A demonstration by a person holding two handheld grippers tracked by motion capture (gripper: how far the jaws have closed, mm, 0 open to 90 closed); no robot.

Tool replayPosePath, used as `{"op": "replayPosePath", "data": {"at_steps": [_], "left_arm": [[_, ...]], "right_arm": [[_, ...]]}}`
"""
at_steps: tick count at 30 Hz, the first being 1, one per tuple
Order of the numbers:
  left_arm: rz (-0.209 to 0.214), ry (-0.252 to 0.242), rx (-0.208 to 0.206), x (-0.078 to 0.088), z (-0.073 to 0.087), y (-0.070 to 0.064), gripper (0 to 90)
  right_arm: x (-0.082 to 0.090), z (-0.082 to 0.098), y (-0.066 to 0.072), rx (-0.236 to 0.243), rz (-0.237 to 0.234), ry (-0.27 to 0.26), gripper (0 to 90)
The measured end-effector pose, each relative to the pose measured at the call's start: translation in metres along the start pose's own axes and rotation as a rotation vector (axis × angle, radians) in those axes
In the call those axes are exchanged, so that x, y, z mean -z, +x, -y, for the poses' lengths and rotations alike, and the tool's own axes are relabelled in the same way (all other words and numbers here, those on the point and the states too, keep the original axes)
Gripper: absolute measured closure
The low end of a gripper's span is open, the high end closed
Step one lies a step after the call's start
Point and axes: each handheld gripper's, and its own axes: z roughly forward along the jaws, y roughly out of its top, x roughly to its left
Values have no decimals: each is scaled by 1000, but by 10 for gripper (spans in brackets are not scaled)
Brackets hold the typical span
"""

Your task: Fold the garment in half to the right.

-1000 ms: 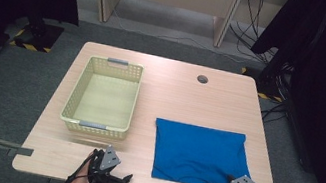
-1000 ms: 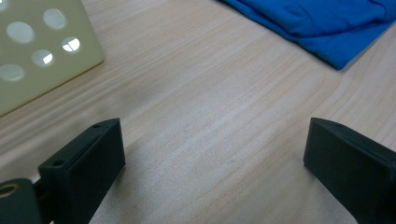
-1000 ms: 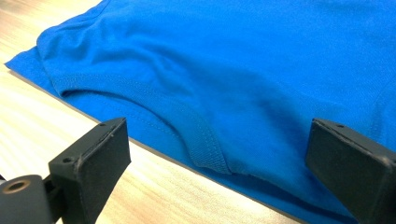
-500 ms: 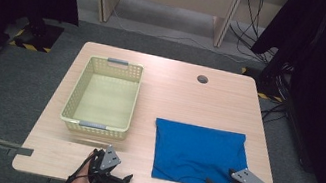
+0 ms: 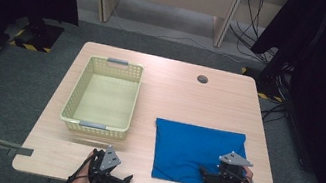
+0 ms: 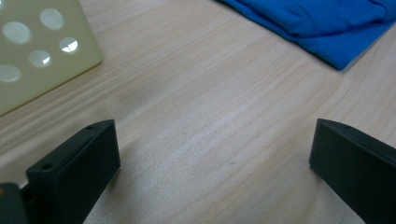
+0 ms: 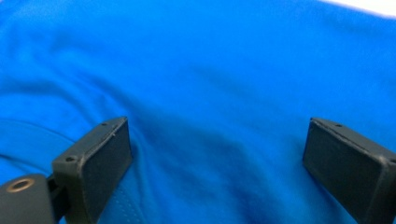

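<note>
Folded blue cloth point(image 5: 197, 151) lies flat on right half of light wooden table point(image 5: 176, 94), near front edge. Right gripper point(image 5: 209, 176) sits over cloth's near right corner — jaws wide, fabric spread between them, nothing pinched. Left gripper point(image 5: 120, 181) at front edge over bare wood, jaws wide, empty. Pale yellow perforated plastic basket point(image 5: 80, 92) left of cloth, well apart.

On the left side the basket point(image 5: 102, 93) stands with raised walls, so I must go over it or around it; between it and the blue cloth point(image 5: 191, 147) I see a strip of bare table point(image 5: 147, 114), free for passing; the far part of the table near the round hole point(image 5: 202, 79) is open too.
</note>
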Motion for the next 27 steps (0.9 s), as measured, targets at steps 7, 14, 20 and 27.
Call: {"op": "replayPosePath", "data": {"at_steps": [7, 14, 20, 27], "left_arm": [[0, -2, -1, 0, 0, 0, 6], [1, -3, -2, 0, 1, 0, 5], [-1, -2, 0, 1, 1, 1, 5], [-1, 3, 0, 1, 1, 1, 6]], "right_arm": [[6, 6, -10, -29, 21, -7, 89], [11, 14, -15, -65, 49, -18, 88], [16, 19, -14, -92, 79, -17, 89], [19, 22, -17, -98, 84, -15, 87]]}}
